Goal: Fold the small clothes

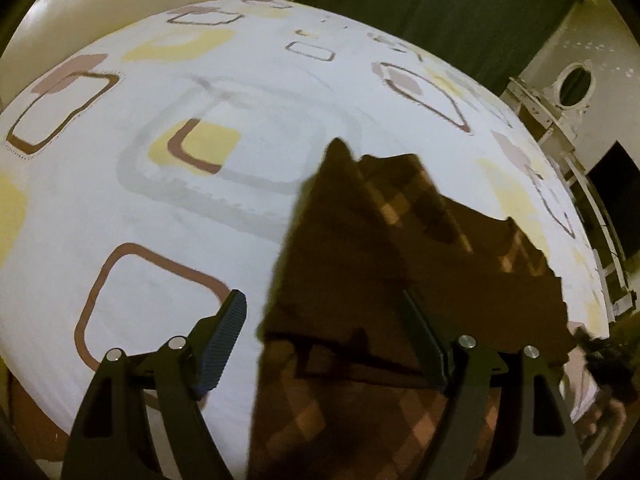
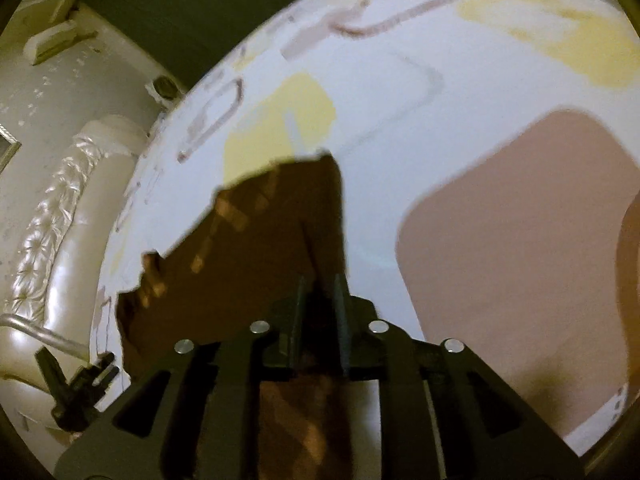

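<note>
Spreading across both views is a bed (image 1: pixel 120 208) covered in a white sheet printed with rounded squares in brown, yellow, grey and dusty pink. In the left wrist view we are seeing a cream padded headboard (image 1: pixel 100 8) at the upper left, a dark green curtain (image 1: pixel 440 4) along the top, and a white dresser with an oval mirror (image 1: pixel 575 84) at the right edge. No brand, label or writing is readable anywhere in either frame.

We are looking at a small brown checked garment (image 1: pixel 360 264), with paler orange squares in its weave, lying over the sheet from the centre down to the lower middle of the left view. Our left hand-held gripper (image 1: pixel 324 344) is standing spread wide at the bottom of that frame: its left finger is over the bare sheet, just beside the cloth edge, and its right finger is over the cloth, with nothing pinched between them.

In the right wrist view the same garment (image 2: pixel 248 248) is running from the centre down to the bottom middle, and our right hand-held gripper (image 2: pixel 320 312) is pressing its fingers close together, pinching a fold of the fabric. The quilted headboard (image 2: pixel 60 216) is showing at the left edge there.
</note>
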A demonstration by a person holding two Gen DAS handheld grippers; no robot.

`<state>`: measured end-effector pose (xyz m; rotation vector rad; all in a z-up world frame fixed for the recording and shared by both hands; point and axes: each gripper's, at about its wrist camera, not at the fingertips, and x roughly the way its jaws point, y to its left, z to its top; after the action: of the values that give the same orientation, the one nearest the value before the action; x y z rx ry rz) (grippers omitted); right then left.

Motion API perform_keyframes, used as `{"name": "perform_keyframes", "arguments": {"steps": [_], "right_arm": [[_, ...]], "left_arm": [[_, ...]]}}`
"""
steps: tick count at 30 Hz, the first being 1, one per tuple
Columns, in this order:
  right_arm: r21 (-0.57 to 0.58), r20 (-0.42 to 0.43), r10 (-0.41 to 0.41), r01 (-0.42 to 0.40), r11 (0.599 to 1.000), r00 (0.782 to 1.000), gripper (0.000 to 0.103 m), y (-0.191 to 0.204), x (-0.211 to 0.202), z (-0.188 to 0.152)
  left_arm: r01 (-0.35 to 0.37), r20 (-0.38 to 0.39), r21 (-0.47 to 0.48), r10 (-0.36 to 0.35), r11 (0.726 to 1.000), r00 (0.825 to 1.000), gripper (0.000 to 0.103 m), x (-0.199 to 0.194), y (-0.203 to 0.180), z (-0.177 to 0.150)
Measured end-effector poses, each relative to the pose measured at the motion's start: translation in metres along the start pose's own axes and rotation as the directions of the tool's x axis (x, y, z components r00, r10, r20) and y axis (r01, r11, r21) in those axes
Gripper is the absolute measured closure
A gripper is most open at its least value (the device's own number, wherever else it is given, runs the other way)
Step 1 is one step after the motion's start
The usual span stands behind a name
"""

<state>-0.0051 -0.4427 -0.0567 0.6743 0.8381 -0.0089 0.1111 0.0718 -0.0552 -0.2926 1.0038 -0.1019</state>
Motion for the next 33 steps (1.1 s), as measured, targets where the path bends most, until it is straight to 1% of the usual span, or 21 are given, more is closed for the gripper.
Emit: {"name": "perform_keyframes", "arguments": {"steps": [2, 4, 5, 6, 7, 8, 9, 10, 13, 14, 18, 19, 21, 24, 27, 28, 29, 30, 31, 32, 33], "right_arm": [[-0.024, 0.005, 0.055, -0.055, 0.998, 0.998, 0.081, 0.017, -0.003, 0.007], [-0.076, -0.028, 0.138, -0.14, 0.987, 0.99, 0.076, 0.045, 0.004, 0.014], [-0.111, -0.073, 0.196, -0.203, 0.973, 0.978, 0.075, 0.067, 0.014, 0.016], [-0.129, -0.118, 0.24, -0.254, 0.958, 0.964, 0.072, 0.081, 0.024, 0.017], [-0.137, -0.17, 0.284, -0.308, 0.941, 0.944, 0.07, 0.096, 0.036, 0.018], [-0.141, -0.225, 0.323, -0.359, 0.923, 0.919, 0.07, 0.112, 0.05, 0.017], [-0.153, -0.296, 0.363, -0.419, 0.895, 0.884, 0.07, 0.134, 0.071, 0.016], [-0.171, -0.332, 0.367, -0.438, 0.882, 0.869, 0.07, 0.148, 0.083, 0.014], [-0.27, -0.458, 0.319, -0.471, 0.84, 0.83, 0.07, 0.198, 0.13, 0.003], [-0.288, -0.499, 0.301, -0.483, 0.827, 0.813, 0.07, 0.213, 0.148, -0.001], [-0.336, -0.591, 0.233, -0.498, 0.799, 0.772, 0.07, 0.255, 0.203, -0.021], [-0.345, -0.604, 0.223, -0.503, 0.792, 0.765, 0.07, 0.262, 0.21, -0.027], [-0.362, -0.645, 0.2, -0.526, 0.77, 0.738, 0.07, 0.279, 0.227, -0.037], [-0.44, -0.672, 0.109, -0.513, 0.737, 0.733, 0.07, 0.294, 0.244, -0.05], [-0.465, -0.696, 0.082, -0.534, 0.706, 0.714, 0.07, 0.3, 0.245, -0.058], [-0.478, -0.702, 0.071, -0.543, 0.69, 0.708, 0.074, 0.301, 0.243, -0.06], [-0.501, -0.702, 0.054, -0.546, 0.672, 0.71, 0.08, 0.303, 0.24, -0.062], [-0.536, -0.7, 0.022, -0.544, 0.645, 0.714, 0.093, 0.304, 0.238, -0.067], [-0.556, -0.7, -0.001, -0.545, 0.627, 0.714, 0.098, 0.305, 0.238, -0.07], [-0.579, -0.69, -0.014, -0.54, 0.611, 0.723, 0.099, 0.306, 0.235, -0.073], [-0.59, -0.679, -0.015, -0.533, 0.606, 0.734, 0.1, 0.306, 0.232, -0.074]], "left_arm": [[-0.006, -0.023, -0.023, 0.005, 1.0, 1.0, 0.026, 0.005, 0.008, 0.0], [-0.017, -0.043, -0.051, 0.014, 0.999, 0.999, 0.026, 0.01, 0.016, -0.002], [-0.023, -0.052, -0.067, 0.019, 0.998, 0.998, 0.026, 0.012, 0.021, -0.002], [-0.027, -0.058, -0.076, 0.023, 0.997, 0.998, 0.026, 0.014, 0.025, -0.003], [-0.034, -0.07, -0.087, 0.028, 0.996, 0.997, 0.026, 0.017, 0.029, -0.004], [-0.029, -0.073, -0.093, 0.022, 0.995, 0.997, 0.026, 0.018, 0.033, -0.005], [-0.02, -0.07, -0.093, 0.014, 0.995, 0.997, 0.026, 0.018, 0.035, -0.006], [-0.019, -0.068, -0.091, 0.013, 0.996, 0.998, 0.026, 0.018, 0.036, -0.006], [-0.022, -0.061, -0.077, 0.018, 0.997, 0.998, 0.026, 0.016, 0.038, -0.006], [-0.021, -0.059, -0.081, 0.017, 0.996, 0.998, 0.026, 0.016, 0.04, -0.006], [-0.001, -0.057, -0.109, -0.005, 0.994, 0.998, 0.026, 0.015, 0.045, -0.007], [-0.001, -0.058, -0.108, -0.005, 0.994, 0.998, 0.026, 0.015, 0.045, -0.007], [0.001, -0.057, -0.102, -0.007, 0.995, 0.998, 0.025, 0.015, 0.045, -0.006], [0.007, -0.057, -0.099, -0.013, 0.995, 0.998, 0.023, 0.017, 0.046, -0.005], [0.007, -0.052, -0.097, -0.012, 0.995, 0.999, 0.023, 0.017, 0.047, -0.006], [0.004, -0.05, -0.092, -0.009, 0.996, 0.999, 0.023, 0.017, 0.046, -0.006], [0.001, -0.049, -0.087, -0.005, 0.996, 0.999, 0.022, 0.017, 0.045, -0.006], [-0.002, -0.046, -0.083, -0.002, 0.997, 0.999, 0.022, 0.018, 0.044, -0.007], [-0.004, -0.045, -0.081, 0.0, 0.997, 0.999, 0.021, 0.018, 0.043, -0.007], [-0.005, -0.043, -0.08, 0.002, 0.997, 0.999, 0.021, 0.018, 0.042, -0.007], [-0.009, -0.041, -0.078, 0.005, 0.997, 0.999, 0.021, 0.018, 0.042, -0.007]]}}
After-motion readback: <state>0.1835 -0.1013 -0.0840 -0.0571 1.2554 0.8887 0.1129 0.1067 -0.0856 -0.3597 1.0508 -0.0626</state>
